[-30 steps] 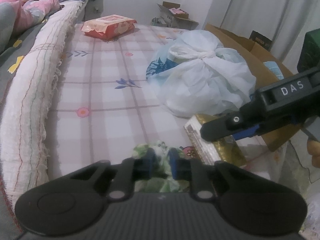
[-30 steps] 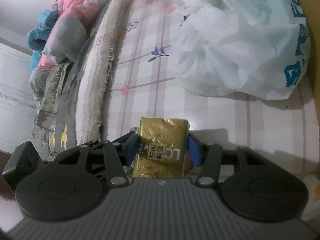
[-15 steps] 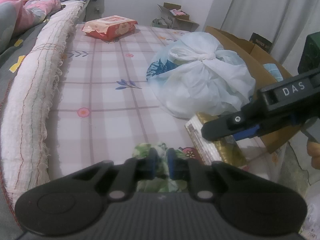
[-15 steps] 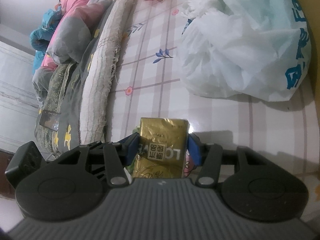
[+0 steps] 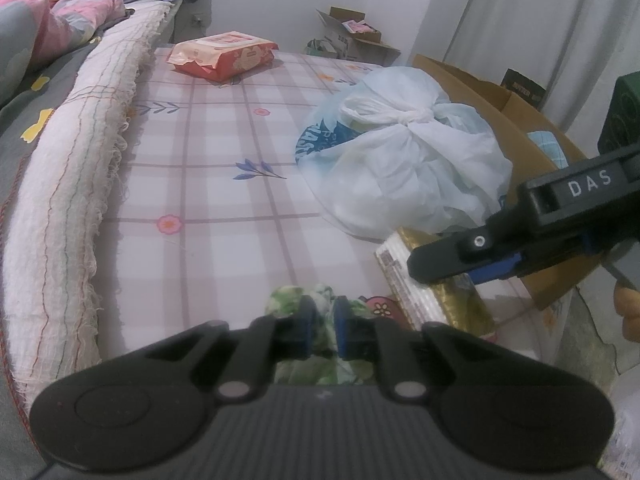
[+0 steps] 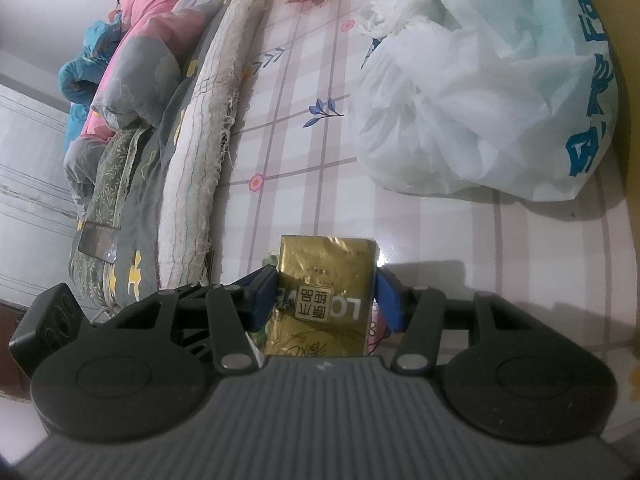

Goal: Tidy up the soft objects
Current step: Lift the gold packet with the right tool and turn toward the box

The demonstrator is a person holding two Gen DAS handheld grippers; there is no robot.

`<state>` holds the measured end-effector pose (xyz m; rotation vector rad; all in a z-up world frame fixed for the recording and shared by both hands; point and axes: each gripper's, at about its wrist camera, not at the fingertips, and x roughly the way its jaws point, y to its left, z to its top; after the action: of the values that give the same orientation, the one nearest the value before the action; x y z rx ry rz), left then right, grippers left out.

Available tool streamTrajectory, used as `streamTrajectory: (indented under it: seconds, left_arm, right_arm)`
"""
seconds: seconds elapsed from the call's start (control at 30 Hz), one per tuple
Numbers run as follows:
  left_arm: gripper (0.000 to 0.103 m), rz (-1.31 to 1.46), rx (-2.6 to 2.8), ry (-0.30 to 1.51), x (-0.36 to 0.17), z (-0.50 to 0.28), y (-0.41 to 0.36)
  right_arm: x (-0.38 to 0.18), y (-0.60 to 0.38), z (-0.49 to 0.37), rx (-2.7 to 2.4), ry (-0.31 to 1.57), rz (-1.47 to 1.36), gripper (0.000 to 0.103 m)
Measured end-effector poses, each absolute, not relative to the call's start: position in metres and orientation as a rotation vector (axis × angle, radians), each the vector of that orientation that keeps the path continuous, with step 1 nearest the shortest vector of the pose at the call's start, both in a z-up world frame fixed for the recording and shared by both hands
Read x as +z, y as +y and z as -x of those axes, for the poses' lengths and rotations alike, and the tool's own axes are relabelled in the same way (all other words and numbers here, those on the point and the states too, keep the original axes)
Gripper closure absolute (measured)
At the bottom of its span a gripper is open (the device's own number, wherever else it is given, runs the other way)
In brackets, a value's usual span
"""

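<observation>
A crumpled green-and-white cloth (image 5: 320, 308) lies at the near edge of the checked bed sheet (image 5: 208, 184). My left gripper (image 5: 321, 334) is shut on the cloth, its blue pads pinching a fold. Just to the right lies a gold tissue pack (image 5: 448, 300). In the right wrist view that gold tissue pack (image 6: 326, 284) sits between the blue pads of my right gripper (image 6: 326, 300), which is shut on its sides. The right gripper's finger (image 5: 460, 258) reaches in from the right in the left wrist view, with part of a hand (image 5: 630, 312) behind it.
A knotted white plastic bag (image 5: 404, 160) sits right of centre, next to a cardboard box (image 5: 500, 96). A red wet-wipe pack (image 5: 224, 54) lies far back. A long rolled white blanket (image 5: 68, 184) runs along the left, with pink and grey bedding (image 6: 140, 60) beyond it.
The left gripper's pads have drawn closer together on the green cloth. The right gripper still holds the gold pack in place.
</observation>
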<state>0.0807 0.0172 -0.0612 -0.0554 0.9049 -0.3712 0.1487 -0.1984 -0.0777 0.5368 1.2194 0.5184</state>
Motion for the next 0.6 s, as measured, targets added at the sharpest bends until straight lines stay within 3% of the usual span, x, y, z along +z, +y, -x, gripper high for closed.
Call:
streamTrajectory:
  seconds: [0.6]
  left_arm:
    - [0.092,0.061,-0.368,0.903,-0.0609,-0.081,0.0186]
  right_arm:
    - [-0.0791,-0.1979,-0.1484,0.519,1.223,-0.542,0.051]
